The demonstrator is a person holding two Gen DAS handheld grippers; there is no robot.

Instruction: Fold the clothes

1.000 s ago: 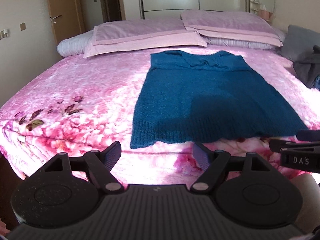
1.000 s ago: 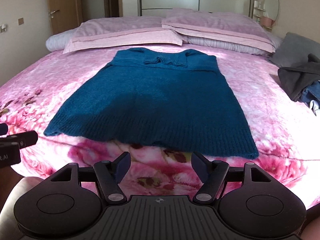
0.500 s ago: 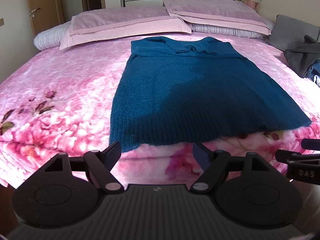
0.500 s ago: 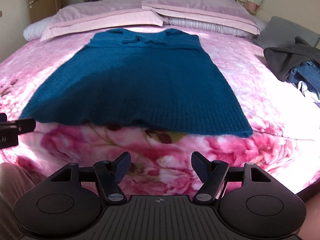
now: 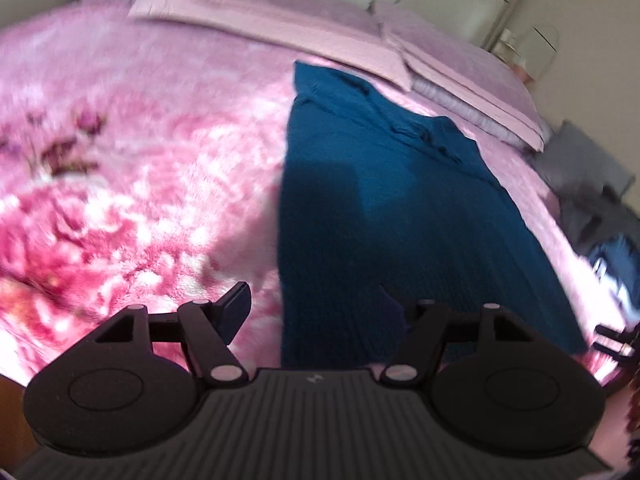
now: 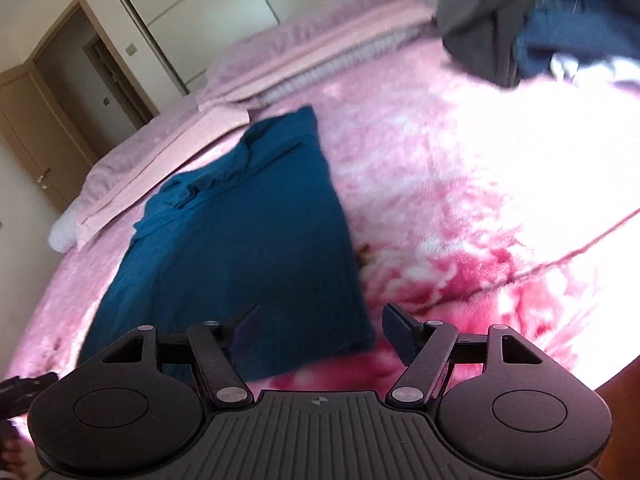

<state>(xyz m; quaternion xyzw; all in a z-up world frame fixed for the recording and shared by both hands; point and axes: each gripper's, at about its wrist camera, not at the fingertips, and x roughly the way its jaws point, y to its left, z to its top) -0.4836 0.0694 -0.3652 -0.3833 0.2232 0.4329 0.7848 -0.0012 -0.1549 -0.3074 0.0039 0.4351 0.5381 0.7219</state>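
Over the blue sweater (image 5: 400, 216), flat on the bedspread (image 5: 140, 160), both tools have swung onto its hem corners: left gripper (image 5: 316, 312) closing (nothing pinched yet), right gripper (image 6: 320, 328) open, ready.

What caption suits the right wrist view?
Open right gripper straddles the corner of a teal sweater on a pink bedspread.
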